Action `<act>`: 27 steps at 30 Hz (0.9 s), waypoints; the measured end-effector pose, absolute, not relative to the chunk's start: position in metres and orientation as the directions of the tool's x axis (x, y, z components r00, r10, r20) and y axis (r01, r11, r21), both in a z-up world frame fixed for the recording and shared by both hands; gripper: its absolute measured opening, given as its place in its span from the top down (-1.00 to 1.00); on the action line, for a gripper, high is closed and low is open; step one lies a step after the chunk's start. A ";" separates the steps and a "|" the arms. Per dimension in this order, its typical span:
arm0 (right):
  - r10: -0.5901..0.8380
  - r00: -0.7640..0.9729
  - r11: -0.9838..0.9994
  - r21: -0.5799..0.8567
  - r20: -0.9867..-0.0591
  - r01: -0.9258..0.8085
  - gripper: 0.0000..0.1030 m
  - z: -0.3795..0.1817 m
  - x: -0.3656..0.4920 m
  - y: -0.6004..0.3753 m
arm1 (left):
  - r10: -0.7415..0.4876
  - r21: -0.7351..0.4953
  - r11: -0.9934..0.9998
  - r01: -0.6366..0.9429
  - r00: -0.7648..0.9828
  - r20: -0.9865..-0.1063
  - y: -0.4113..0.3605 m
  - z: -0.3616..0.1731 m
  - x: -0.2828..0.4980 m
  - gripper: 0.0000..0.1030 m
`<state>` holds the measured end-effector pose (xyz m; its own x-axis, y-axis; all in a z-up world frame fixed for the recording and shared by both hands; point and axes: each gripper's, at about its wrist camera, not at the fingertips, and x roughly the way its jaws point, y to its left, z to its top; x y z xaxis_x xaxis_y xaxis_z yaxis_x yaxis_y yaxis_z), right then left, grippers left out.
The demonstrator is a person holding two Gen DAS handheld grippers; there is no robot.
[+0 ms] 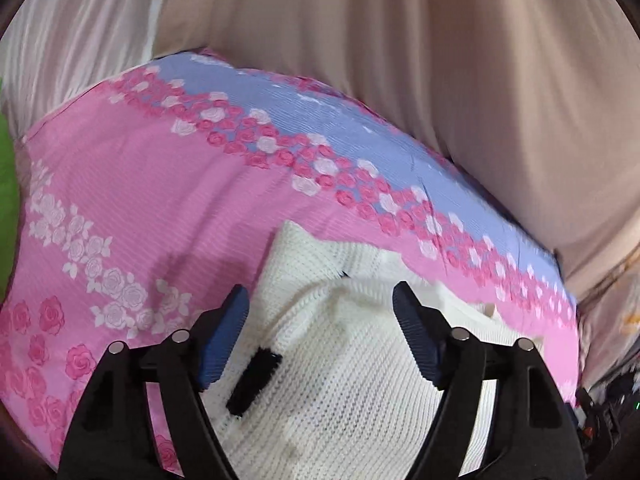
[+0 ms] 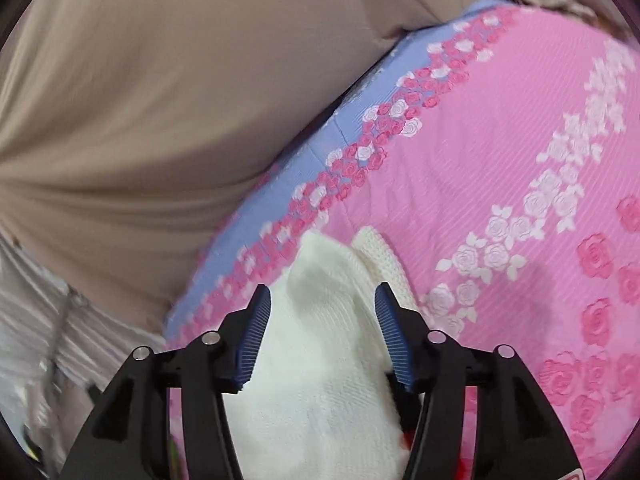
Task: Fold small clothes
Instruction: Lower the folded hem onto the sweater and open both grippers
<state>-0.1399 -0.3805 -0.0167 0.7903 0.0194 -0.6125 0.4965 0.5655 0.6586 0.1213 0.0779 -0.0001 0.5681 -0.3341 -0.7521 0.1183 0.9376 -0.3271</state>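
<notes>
White knit garment (image 1: 328, 360) lies on pink rose-print bedspread (image 1: 140, 208), near its blue-band edge. In left wrist view it sits directly below and between the fingers; ribbed knit, a dark strip (image 1: 254, 378) on it nr the left pad, a corner (image 1: 292, 236) pointing toward the blue band. Right wrist view: same garment (image 2: 316, 360), folded lobes (image 2: 372, 248) at far end, something red (image 2: 408, 436) peeking out at its lower edge, can't tell what.

Left gripper (image 1: 322, 340): jaws spread wide, pads clear of knit, nothing pinched. Right gripper (image 2: 320, 332): jaws apart too, narrower gap, garment seen between but pads not pressing it. Both released.

Surroundings: beige curtain-like fabric (image 1: 440, 80) hangs just past bedspread's blue edge. Pale pleated cloth (image 1: 72, 40) at far left in left view; green patch (image 1: 8, 184) at frame edge.

Room: open pink spread to the left of garment in left view and to the right in right view (image 2: 520, 160); blue edge + curtain (image 2: 160, 120) close on the other side.

View diffs: dark strip only in left view; red bit only in right. Dark clutter (image 1: 608, 412) at lower right, left view only, blurred.
</notes>
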 end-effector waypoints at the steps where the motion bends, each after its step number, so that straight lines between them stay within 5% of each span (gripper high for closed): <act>1: 0.006 0.766 0.605 0.612 -0.643 0.509 -0.13 -0.018 -0.137 -0.374 | -0.332 -0.306 0.941 0.142 0.554 -0.764 0.070 -0.003 0.125 -0.42; 6: -0.040 0.632 0.737 0.405 -0.774 0.541 -0.21 -0.044 -0.094 -0.358 | -0.268 -0.207 0.962 0.177 0.471 -0.840 0.032 -0.035 0.156 -0.33; 8: -0.039 0.610 0.738 0.389 -0.791 0.551 -0.21 -0.055 -0.078 -0.362 | -0.277 -0.226 0.959 0.169 0.418 -0.865 0.028 -0.045 0.169 0.14; 9: -0.036 0.604 0.733 0.389 -0.796 0.557 -0.21 -0.058 -0.073 -0.364 | -0.285 -0.238 0.957 0.164 0.392 -0.875 0.027 -0.050 0.175 0.65; 10: -0.030 0.597 0.733 0.388 -0.802 0.559 -0.21 -0.060 -0.069 -0.364 | -0.300 -0.262 0.953 0.150 0.368 -0.880 0.028 -0.053 0.179 0.87; 13: -0.006 0.591 0.751 0.387 -0.807 0.535 0.06 -0.059 -0.054 -0.363 | -0.328 -0.314 0.944 0.105 0.414 -0.849 0.042 -0.036 0.177 0.88; 14: 0.021 0.600 0.759 0.404 -0.800 0.511 0.75 -0.057 -0.050 -0.362 | -0.339 -0.331 0.939 0.096 0.429 -0.837 0.047 -0.028 0.174 0.88; 15: 0.037 0.601 0.756 0.415 -0.798 0.506 0.86 -0.052 -0.051 -0.361 | -0.351 -0.351 0.932 0.086 0.448 -0.822 0.054 -0.019 0.173 0.88; 21: 0.010 0.776 0.675 0.576 -0.631 0.461 0.89 0.022 -0.076 -0.396 | -0.307 -0.354 0.935 -0.007 0.481 -0.821 0.090 -0.014 0.195 0.88; 27: 0.024 0.568 0.695 0.422 -0.823 0.583 0.90 -0.063 -0.028 -0.418 | -0.197 -0.214 0.977 0.006 0.421 -0.886 0.062 -0.053 0.215 0.89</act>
<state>-0.0283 -0.4176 -0.0631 0.5677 0.0237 -0.8229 0.5825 0.6947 0.4219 0.2149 0.0617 -0.0532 0.4207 -0.1970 -0.8856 0.0061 0.9767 -0.2143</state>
